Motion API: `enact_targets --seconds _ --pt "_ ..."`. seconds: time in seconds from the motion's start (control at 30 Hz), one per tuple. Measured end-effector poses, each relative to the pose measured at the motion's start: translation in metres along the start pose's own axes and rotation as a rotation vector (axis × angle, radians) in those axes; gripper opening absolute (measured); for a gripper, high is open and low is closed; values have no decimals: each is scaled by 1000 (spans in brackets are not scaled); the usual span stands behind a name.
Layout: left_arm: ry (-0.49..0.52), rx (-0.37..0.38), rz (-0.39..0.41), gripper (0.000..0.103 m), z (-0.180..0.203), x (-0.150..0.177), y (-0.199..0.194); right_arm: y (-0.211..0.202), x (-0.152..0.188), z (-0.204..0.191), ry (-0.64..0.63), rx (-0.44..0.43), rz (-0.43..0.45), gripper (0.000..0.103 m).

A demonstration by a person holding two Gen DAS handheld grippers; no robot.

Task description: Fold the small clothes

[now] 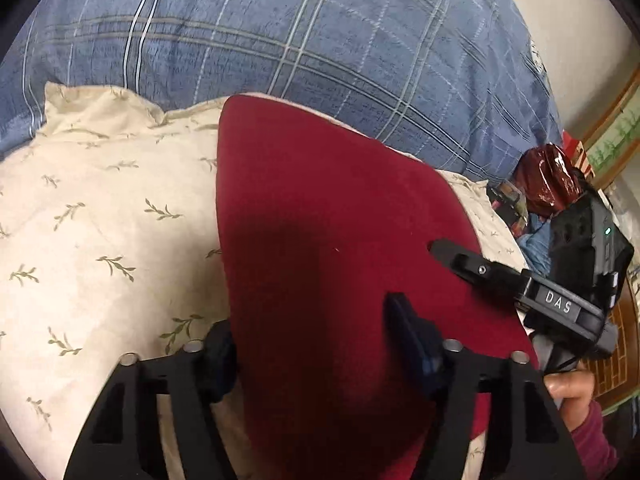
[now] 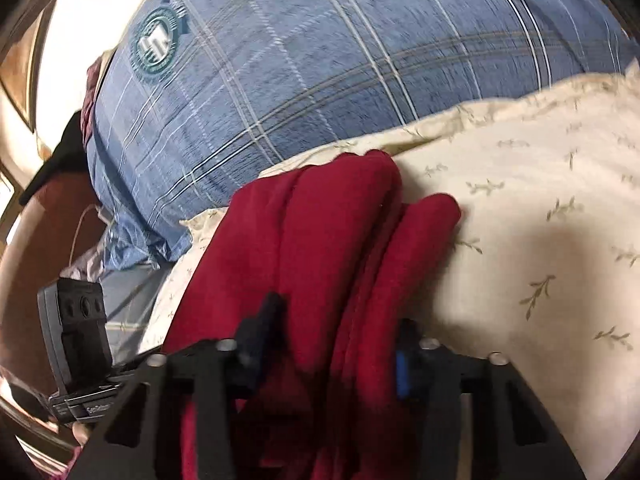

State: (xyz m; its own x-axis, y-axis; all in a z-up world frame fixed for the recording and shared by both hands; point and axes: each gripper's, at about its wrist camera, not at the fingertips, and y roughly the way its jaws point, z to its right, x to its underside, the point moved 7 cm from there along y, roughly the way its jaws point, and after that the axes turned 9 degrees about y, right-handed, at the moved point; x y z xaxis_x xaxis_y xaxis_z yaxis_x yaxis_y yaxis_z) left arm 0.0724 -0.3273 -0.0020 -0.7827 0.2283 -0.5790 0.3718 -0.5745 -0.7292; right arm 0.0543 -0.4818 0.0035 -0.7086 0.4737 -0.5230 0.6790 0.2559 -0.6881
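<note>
- The red cloth (image 1: 328,240) lies on the cream sheet (image 1: 100,220), below the blue plaid pillow (image 1: 280,40).
- Left gripper (image 1: 316,344): jaws partly open, straddling the cloth's near left edge; whether the pads press it I cannot tell.
- Right gripper (image 2: 336,344): jaws narrower, straddling bunched folds of the cloth (image 2: 340,232); a firm grip is not clear.
- No containers show.

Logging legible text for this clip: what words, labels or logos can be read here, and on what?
"DAS": white letters on the right gripper body, seen from the left wrist.
Round green-and-white badge on the blue plaid bedding: too blurred to read.
Small print on the left gripper body, right wrist view: unreadable.
</note>
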Motion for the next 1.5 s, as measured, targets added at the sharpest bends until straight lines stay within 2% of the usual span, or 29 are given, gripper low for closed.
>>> enact_targets --seconds 0.03,0.1,0.3,0.33,0.37,0.4,0.47,0.5,0.6,0.67,0.8,0.87,0.93,1.0,1.03,1.23,1.37,1.5 --pt "17 -14 -1 53 2 -1 -5 -5 1 -7 -21 -3 -1 38" --pt "28 -20 1 48 8 1 -17 -17 5 -21 -44 -28 -2 36" --pt "44 -58 23 48 11 20 -78 -38 33 -59 -48 -132 -52 36" --pt "35 -71 22 48 7 26 -84 -37 42 -63 -35 -160 -69 37" --pt "24 -91 22 48 2 33 -88 -34 47 -64 -35 -163 -77 43" --pt "16 -116 9 49 -4 41 -87 -27 55 -63 -41 -136 -84 45" --pt "0 -162 -43 50 -14 56 -76 -11 73 -53 -61 -7 -127 45" --pt "-15 -171 -51 52 -17 61 -72 -13 78 -51 -76 30 -117 46" --pt "-40 -206 -1 57 -22 64 -80 -44 84 -68 -155 63 -49 46" --pt "-45 -237 27 59 -22 64 -86 -69 93 -84 -229 47 -5 44" --pt "-33 -303 50 60 -14 72 -95 -88 116 -130 -383 -27 -7 39" --pt "-32 -322 55 60 -12 73 -95 -82 127 -137 -438 11 -13 34" --pt "-14 -355 69 60 -8 82 -104 -69 135 -130 -456 73 -30 29" --pt "11 -395 93 61 -1 86 -112 -57 143 -110 -444 154 -51 20" --pt "20 -406 105 61 2 88 -115 -53 145 -102 -436 173 -56 20" --pt "33 -466 148 61 17 110 -141 -54 155 -98 -421 188 -17 20" --pt "52 -501 186 61 29 117 -157 -65 154 -106 -391 153 0 27" --pt "39 -518 225 64 34 122 -171 -80 149 -116 -344 110 43 52"
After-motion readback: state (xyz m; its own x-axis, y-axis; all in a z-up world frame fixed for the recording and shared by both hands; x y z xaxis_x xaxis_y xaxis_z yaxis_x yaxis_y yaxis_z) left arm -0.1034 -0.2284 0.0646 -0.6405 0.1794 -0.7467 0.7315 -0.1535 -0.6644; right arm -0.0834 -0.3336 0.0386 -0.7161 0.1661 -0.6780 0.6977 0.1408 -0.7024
